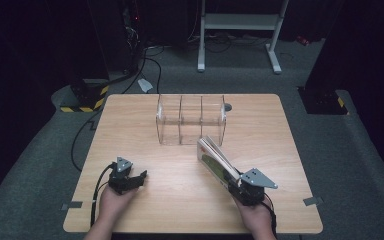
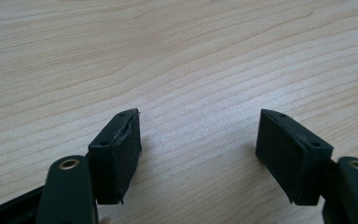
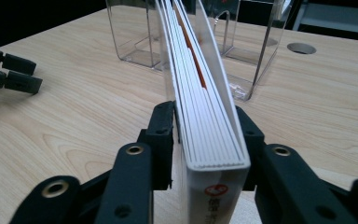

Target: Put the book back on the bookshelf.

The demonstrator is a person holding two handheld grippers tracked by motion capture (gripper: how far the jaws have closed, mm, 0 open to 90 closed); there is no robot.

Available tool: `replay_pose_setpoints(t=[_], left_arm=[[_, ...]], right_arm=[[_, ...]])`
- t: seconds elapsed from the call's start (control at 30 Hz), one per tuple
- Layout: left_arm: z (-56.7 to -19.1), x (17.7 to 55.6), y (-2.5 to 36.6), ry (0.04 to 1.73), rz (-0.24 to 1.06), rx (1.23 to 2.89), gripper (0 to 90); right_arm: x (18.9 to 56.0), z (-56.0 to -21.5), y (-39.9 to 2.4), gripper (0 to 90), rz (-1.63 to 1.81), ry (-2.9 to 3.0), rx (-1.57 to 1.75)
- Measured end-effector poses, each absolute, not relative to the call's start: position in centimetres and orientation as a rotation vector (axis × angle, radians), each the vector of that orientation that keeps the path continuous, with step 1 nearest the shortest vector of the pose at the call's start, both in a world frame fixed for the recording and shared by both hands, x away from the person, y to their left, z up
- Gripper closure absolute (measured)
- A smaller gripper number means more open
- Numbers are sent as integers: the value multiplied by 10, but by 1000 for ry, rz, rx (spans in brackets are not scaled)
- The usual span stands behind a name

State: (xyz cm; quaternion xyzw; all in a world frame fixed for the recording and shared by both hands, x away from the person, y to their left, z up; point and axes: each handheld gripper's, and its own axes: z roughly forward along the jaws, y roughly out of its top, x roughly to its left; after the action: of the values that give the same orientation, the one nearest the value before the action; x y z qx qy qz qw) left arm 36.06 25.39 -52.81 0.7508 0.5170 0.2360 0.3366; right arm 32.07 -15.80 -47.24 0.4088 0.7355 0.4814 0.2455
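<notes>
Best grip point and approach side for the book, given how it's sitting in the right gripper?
As the right gripper has it: pads flat on the two covers at the spine end of the book, coming in from the person's side. The covers are its broad flat faces, and the free end points at the clear acrylic organizer, so it can likely go straight into a slot.

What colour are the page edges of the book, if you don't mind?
White, with an orange streak; the book shows best in the right gripper view.

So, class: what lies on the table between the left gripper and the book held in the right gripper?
Nothing: in the high view, only bare wooden table separates the left gripper from the book clamped in the right gripper.
</notes>
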Motion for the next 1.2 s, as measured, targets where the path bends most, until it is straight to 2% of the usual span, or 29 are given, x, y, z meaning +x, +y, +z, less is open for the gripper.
replay_pose_setpoints(t=[0.27,0.97,1.2], left_arm=[[-528,358,253,1347,615,1955,310],[-528,359,253,1339,610,1957,310],[-528,359,253,1338,609,1957,310]], right_arm=[[319,-473,-157,739,1301,1992,1110],[320,-472,-156,756,1281,2001,1089],[321,-462,-165,757,1325,1922,1133]])
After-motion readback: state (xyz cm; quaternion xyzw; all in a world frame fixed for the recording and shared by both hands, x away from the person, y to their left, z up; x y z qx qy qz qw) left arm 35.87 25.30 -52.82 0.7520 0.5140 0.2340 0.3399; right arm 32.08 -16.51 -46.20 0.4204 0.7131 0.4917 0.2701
